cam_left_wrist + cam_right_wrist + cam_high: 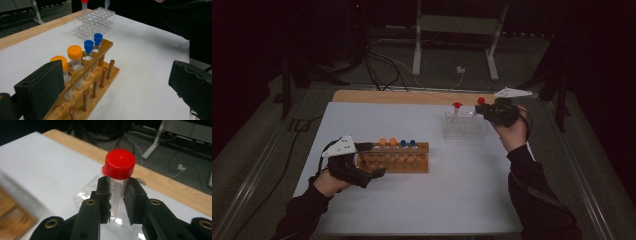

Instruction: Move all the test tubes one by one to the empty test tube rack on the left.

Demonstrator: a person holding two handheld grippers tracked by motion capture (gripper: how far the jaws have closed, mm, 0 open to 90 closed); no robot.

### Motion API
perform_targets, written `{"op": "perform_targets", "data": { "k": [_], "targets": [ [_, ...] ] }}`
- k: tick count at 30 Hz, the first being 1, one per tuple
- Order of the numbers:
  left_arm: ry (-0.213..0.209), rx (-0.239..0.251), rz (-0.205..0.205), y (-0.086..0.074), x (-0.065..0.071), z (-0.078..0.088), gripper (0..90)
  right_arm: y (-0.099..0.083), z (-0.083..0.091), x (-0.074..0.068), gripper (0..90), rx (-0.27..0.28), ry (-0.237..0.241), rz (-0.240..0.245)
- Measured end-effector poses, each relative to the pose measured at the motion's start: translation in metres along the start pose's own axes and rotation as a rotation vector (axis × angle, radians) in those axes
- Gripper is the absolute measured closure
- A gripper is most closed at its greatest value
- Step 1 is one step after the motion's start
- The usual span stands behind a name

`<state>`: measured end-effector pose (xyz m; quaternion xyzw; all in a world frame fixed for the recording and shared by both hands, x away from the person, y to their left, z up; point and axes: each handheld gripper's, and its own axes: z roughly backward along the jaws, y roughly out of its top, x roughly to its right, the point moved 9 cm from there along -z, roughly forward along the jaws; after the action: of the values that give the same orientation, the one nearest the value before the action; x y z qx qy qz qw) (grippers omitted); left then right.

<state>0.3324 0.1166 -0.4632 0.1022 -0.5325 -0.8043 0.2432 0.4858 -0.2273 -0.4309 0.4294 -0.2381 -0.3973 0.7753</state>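
Red-capped tube (117,180) sits clenched in the right tool (117,202) just under its cap, above the clear rack (465,127). It looks light, stiff, slick plastic, so grip the barrel. Left tool (120,90) gapes around the wooden rack (100,75), pressing nothing.

1. The bottom of the red-capped tube (117,192) is hidden behind the right claw (117,202).
2. The clear rack (87,190) and the wooden rack (12,220) look blurry in the right gripper view.
3. The second red-capped tube (84,6) is cut off at the top edge in the left gripper view.
4. The left claw (112,87) covers the near end of the wooden rack there.
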Motion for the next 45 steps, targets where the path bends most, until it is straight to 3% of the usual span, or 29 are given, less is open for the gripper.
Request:
{"op": "perform_targets", "data": {
  "k": [10,21,30,39,45],
  "targets": [
    [-0.016,0.001,0.001,0.006,0.005,-0.003,1.0,-0.022,0.018,-0.046,74.2,-0.008,0.104,0.058],
    [-0.051,-0.011,-0.015,0.012,0.015,-0.017,1.1,-0.048,0.035,-0.097,74.2,-0.031,0.198,0.135],
    [-0.094,-0.016,-0.027,0.019,0.029,-0.033,1.1,-0.070,0.039,-0.138,74.2,-0.053,0.294,0.166],
    [-0.143,-0.018,-0.039,0.029,0.045,-0.052,1.9,-0.076,0.043,-0.165,74.2,-0.053,0.351,0.201],
    [-0.179,-0.021,-0.052,0.034,0.056,-0.066,3.9,-0.077,0.043,-0.175,74.2,-0.052,0.372,0.215]
  ]
}}
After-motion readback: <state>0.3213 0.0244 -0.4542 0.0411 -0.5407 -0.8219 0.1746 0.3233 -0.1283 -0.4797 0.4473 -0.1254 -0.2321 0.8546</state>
